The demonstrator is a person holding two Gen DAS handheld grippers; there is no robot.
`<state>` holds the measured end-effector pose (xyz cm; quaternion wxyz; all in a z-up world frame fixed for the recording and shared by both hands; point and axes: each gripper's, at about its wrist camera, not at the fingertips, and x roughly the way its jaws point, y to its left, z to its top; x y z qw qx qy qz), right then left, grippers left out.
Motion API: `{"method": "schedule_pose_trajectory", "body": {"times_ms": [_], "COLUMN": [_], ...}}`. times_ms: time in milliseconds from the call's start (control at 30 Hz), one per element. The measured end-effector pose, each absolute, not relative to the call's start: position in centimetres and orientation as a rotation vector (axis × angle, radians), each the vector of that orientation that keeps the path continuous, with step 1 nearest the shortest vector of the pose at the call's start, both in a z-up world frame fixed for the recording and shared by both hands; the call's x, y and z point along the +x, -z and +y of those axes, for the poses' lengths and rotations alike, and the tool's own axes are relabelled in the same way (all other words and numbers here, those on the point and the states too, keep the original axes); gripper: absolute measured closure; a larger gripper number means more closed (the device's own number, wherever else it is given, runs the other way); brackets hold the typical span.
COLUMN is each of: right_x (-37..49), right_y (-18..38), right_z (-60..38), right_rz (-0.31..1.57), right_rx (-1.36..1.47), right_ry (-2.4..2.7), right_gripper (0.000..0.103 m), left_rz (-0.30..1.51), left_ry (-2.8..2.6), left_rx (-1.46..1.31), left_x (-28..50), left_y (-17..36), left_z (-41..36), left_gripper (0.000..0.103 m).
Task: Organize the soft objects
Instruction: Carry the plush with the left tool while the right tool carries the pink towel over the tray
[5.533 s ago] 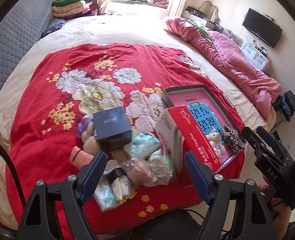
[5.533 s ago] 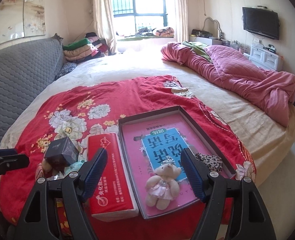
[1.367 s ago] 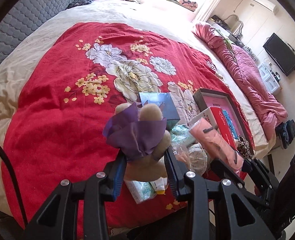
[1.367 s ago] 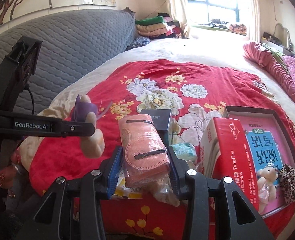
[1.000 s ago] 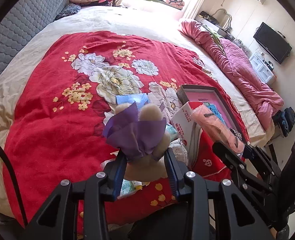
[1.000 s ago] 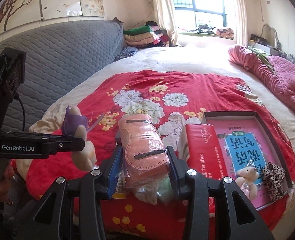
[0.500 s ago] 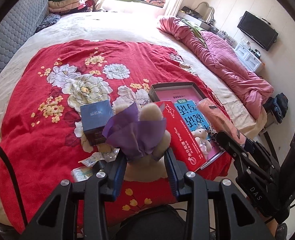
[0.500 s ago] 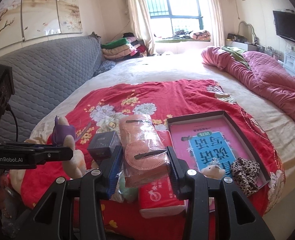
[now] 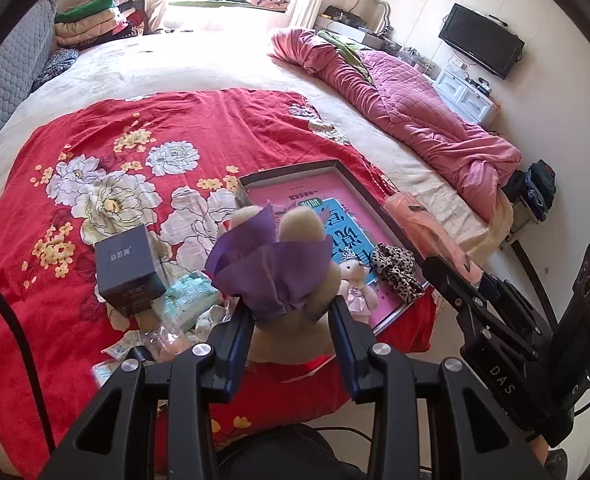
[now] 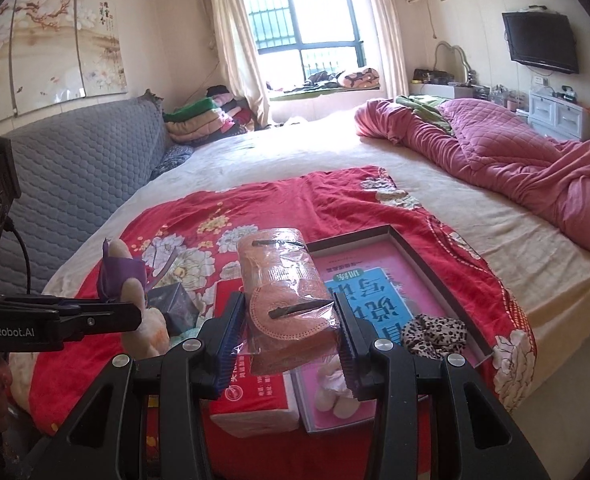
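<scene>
You have two claws in play, and each one is loaded. Your left claw point(image 9: 291, 318) is clamped on one tan plush toy point(image 9: 295, 264) wrapped in purple fabric, lifted clear of the bed just to the near-left of the shallow tray point(image 9: 359, 190). Your right claw point(image 10: 287, 332) is pinched on one pink cloth item sealed in a clear bag point(image 10: 291, 304), held in the air over the tray's left edge.

Take the tray as your landmark. It lies near the front-right corner of the red floral blanket point(image 9: 107, 148), and two soft things already lie in it: one small bear in a pink dress point(image 9: 355, 284) at its near end, and one leopard-print scrunchie point(image 9: 399, 266) just right of that bear, at the near-right corner. The tray's floor shows a pink and blue printed sheet.

Left of the tray on the blanket you have one dark cube box point(image 9: 129, 270). Between that box and the tray sits one pale green soft pack point(image 9: 191, 292), and nearer to you than it lies a loose scatter of small clear-wrapped packets point(image 9: 155, 340); I cannot count those reliably. One red tissue pack point(image 10: 251, 392) lies against the tray's left side, mostly hidden under your held items.

Well beyond the tray, one rumpled pink quilt point(image 9: 415, 120) lies across the far right of the bed.
</scene>
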<state>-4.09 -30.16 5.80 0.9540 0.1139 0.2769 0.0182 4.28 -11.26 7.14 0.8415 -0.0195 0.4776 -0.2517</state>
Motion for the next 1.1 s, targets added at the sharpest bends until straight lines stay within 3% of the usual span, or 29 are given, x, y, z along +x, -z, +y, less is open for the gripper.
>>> {"method": "schedule_pose_trajectory", "body": {"times_ms": [1100], "right_x": [-5.0], "right_y": [-1.3], "right_z": [-38.3], "right_rz": [0.616], "right_rx": [0.276], "right_ry": [0.171], "right_gripper": [0.059], "left_rz": [1.089], "left_ry": [0.662], "left_rx": [0.072], "left_x": [6.6], "left_y": [-2.8], "left_z": [-23.1], "left_gripper": [0.065]}}
